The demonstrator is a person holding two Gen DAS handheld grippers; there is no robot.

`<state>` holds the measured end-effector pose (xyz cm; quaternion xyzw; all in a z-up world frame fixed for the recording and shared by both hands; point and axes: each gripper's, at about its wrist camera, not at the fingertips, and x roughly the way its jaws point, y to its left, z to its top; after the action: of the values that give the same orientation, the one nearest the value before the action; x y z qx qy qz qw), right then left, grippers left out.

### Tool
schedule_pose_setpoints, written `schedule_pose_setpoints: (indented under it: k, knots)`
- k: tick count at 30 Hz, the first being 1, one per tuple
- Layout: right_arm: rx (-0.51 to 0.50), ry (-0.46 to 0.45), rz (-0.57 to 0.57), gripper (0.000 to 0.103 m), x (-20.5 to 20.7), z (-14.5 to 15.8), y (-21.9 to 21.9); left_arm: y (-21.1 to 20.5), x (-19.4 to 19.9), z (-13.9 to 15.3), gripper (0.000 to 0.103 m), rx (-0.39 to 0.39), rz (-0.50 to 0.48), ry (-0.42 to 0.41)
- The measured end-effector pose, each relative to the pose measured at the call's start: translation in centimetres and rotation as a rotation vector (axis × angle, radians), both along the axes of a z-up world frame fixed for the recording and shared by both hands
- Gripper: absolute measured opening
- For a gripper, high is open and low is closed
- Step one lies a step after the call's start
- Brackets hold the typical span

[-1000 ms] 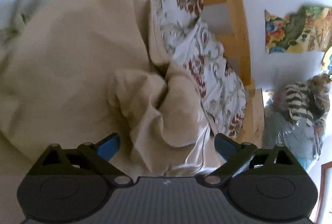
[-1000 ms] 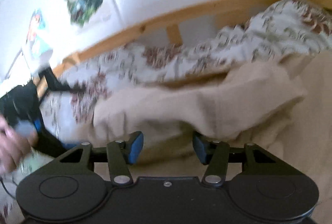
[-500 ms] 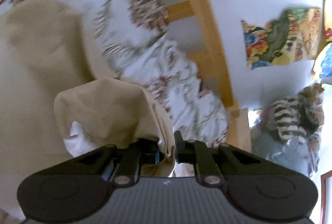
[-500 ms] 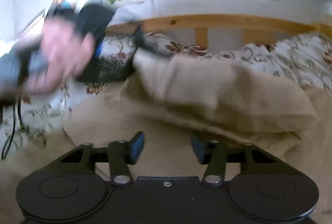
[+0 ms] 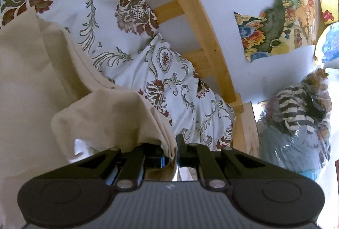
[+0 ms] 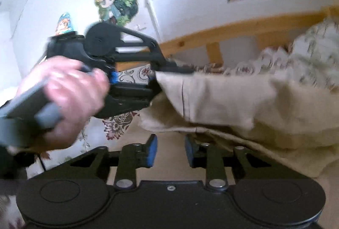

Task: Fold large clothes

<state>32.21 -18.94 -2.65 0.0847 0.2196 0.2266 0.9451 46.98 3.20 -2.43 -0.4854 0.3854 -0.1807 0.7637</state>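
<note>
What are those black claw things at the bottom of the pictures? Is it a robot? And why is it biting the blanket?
No robot here. A person holds one black grabbing tool in each hand, and each tool carries a camera looking out along its two fingers. One picture comes from the left tool, which is pinching the edge of a big beige cloth to fold it. The other comes from the right tool, which is open and grips nothing. There you also see the person's hand holding the left tool. The cloth lies on a flowery bedspread, beside a wooden bed frame.
</note>
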Motion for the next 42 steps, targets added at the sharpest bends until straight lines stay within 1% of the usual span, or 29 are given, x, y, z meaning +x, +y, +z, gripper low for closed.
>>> schedule_pose_setpoints:
  k: [1, 2, 3, 4, 5, 7, 8, 10, 11, 13, 15, 18, 21, 24, 25, 27, 29, 30, 31, 32, 33, 35, 36, 37, 38, 39, 40, 41, 42]
  knots:
    - [-0.019, -0.011, -0.041, 0.033, 0.4, 0.1, 0.0, -0.2, -0.2, 0.0, 0.008, 0.001, 0.002, -0.009]
    - [-0.028, 0.010, -0.090, 0.033, 1.2, 0.0, -0.2, -0.6, -0.3, 0.2, 0.007, 0.011, -0.001, -0.022]
    - [-0.016, 0.051, -0.126, 0.026, 2.2, -0.3, -0.6, -0.9, -0.4, 0.5, 0.007, 0.023, -0.004, -0.034]
    - [0.030, 0.127, -0.156, 0.022, 3.7, -1.1, -0.9, -1.1, -0.4, 0.8, 0.007, 0.029, -0.011, -0.041]
    - [0.078, 0.176, -0.174, 0.019, 4.7, -1.7, -1.2, -1.2, -0.5, 1.0, 0.007, 0.025, -0.018, -0.048]
    - [0.161, 0.230, -0.211, 0.016, 5.8, -2.9, -1.3, -1.2, -0.6, 1.4, 0.007, 0.000, -0.029, -0.048]
    - [0.184, 0.229, -0.228, 0.016, 6.2, -3.2, -1.2, -1.1, -0.7, 1.5, 0.006, -0.020, -0.033, -0.044]
    - [0.218, 0.185, -0.266, 0.014, 6.9, -3.5, -0.8, -0.7, -1.0, 1.5, 0.005, -0.044, -0.041, -0.056]
    - [0.227, 0.141, -0.294, 0.013, 7.6, -3.5, -0.9, -0.4, -1.3, 1.6, 0.005, -0.046, -0.041, -0.072]
    - [0.248, 0.106, -0.314, 0.011, 8.8, -3.5, -1.1, 0.3, -1.6, 1.6, 0.004, -0.037, -0.032, -0.106]
    - [0.235, 0.113, -0.289, 0.012, 9.5, -3.3, -1.0, 1.1, -1.5, 1.1, 0.004, -0.042, -0.032, -0.112]
    - [0.162, 0.127, -0.225, 0.014, 8.7, -4.1, -1.1, 2.3, -1.5, -0.1, 0.004, -0.064, -0.035, -0.081]
    - [0.177, 0.203, -0.185, 0.014, 7.2, -5.6, -2.4, 2.9, -1.6, -1.1, 0.004, -0.077, -0.033, -0.056]
    - [0.191, 0.247, -0.182, 0.015, 7.0, -6.1, -2.5, 2.9, -1.6, -0.6, 0.004, -0.072, -0.054, -0.071]
    - [0.216, 0.260, -0.202, 0.015, 7.7, -6.0, -2.3, 2.8, -1.6, -0.2, 0.003, -0.080, -0.070, -0.089]
    - [0.305, 0.265, -0.265, 0.015, 8.8, -5.9, -2.4, 2.4, -1.9, 0.4, 0.003, -0.085, -0.111, -0.131]
    - [0.458, 0.242, -0.336, 0.016, 10.1, -5.9, -3.4, 2.4, -2.6, 0.7, 0.003, -0.070, -0.172, -0.174]
    - [0.500, 0.239, -0.343, 0.022, 10.6, -5.9, -3.8, 2.5, -3.0, 0.5, 0.003, -0.046, -0.200, -0.188]
    - [0.508, 0.253, -0.339, 0.026, 10.8, -5.9, -4.1, 2.8, -3.3, 0.1, 0.003, -0.018, -0.221, -0.197]
    - [0.486, 0.281, -0.318, 0.028, 10.9, -5.8, -4.3, 3.3, -3.7, -0.6, 0.003, -0.011, -0.240, -0.200]
    - [0.440, 0.301, -0.288, 0.029, 10.5, -5.9, -4.4, 3.8, -4.1, -1.4, 0.003, -0.016, -0.251, -0.196]
    - [0.305, 0.357, -0.233, 0.034, 8.7, -6.1, -5.0, 4.8, -4.9, -3.1, 0.004, 0.003, -0.267, -0.175]
    - [0.267, 0.357, -0.193, 0.034, 7.2, -6.2, -5.7, 5.1, -5.3, -3.8, 0.004, 0.016, -0.275, -0.163]
    - [0.229, 0.361, -0.165, 0.039, 5.7, -6.0, -6.6, 5.4, -5.8, -4.3, 0.004, 0.034, -0.282, -0.149]
    - [0.191, 0.364, -0.153, 0.053, 3.9, -5.7, -7.7, 5.4, -6.2, -4.7, 0.005, 0.047, -0.296, -0.140]
    - [0.185, 0.356, -0.143, 0.065, 2.2, -5.6, -8.9, 5.4, -6.6, -5.1, 0.006, 0.051, -0.312, -0.135]
    - [0.203, 0.352, -0.141, 0.071, 0.6, -5.5, -10.4, 5.4, -6.8, -5.4, 0.009, 0.050, -0.325, -0.128]
    - [0.246, 0.350, -0.159, 0.079, -0.9, -5.3, -12.2, 5.4, -7.0, -5.8, 0.012, 0.043, -0.332, -0.117]
    - [0.286, 0.350, -0.181, 0.082, -1.6, -5.0, -13.5, 5.4, -7.1, -6.3, 0.017, 0.039, -0.330, -0.101]
